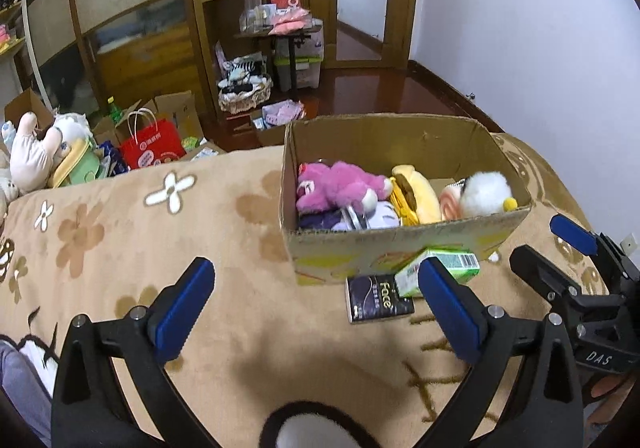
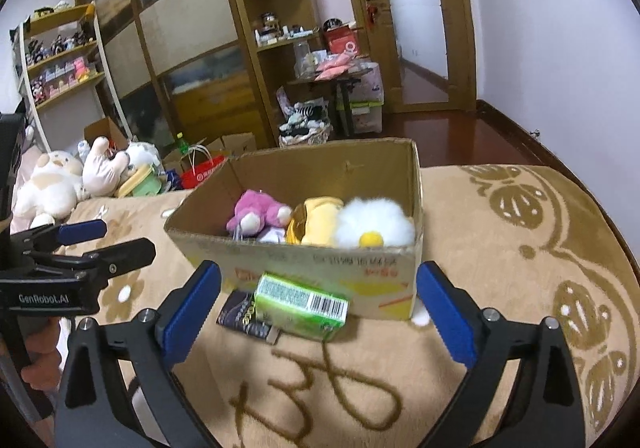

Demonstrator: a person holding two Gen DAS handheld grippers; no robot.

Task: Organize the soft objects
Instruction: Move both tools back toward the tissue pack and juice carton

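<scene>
Plush pile [image 2: 68,184] at far left: pale stuffed animals heaped beside the bed, partly cut by the frame edge; how many, and whether they belong to this sorting, cannot be judged. Left gripper [image 1: 316,304] hovers over bare tan blanket [image 1: 120,232], jaws spread wide, nothing between them. A black-and-white furry shape at the bottom edge of the left wrist view is cropped; cannot tell what it is.

Centre: cardboard box [image 1: 404,238] on the bed holds the soft toys: pink bear [image 1: 340,186], yellow plush [image 1: 416,188], white fluffy toy [image 1: 484,188]. A purple item under the bear is mostly hidden. Box looks nearly full; judged risk that another toy pressed in sits proud and rolls out.

Just before the box: dark packet [image 2: 240,314] with green carton [image 2: 300,306] lying partly over it, touching the box front. Both look rigid, not soft; judged risk of grabbing them by mistake, or nudging the box when reaching past.

Right gripper [image 2: 318,308], jaws fully apart, empty, framing the carton without contact.
</scene>
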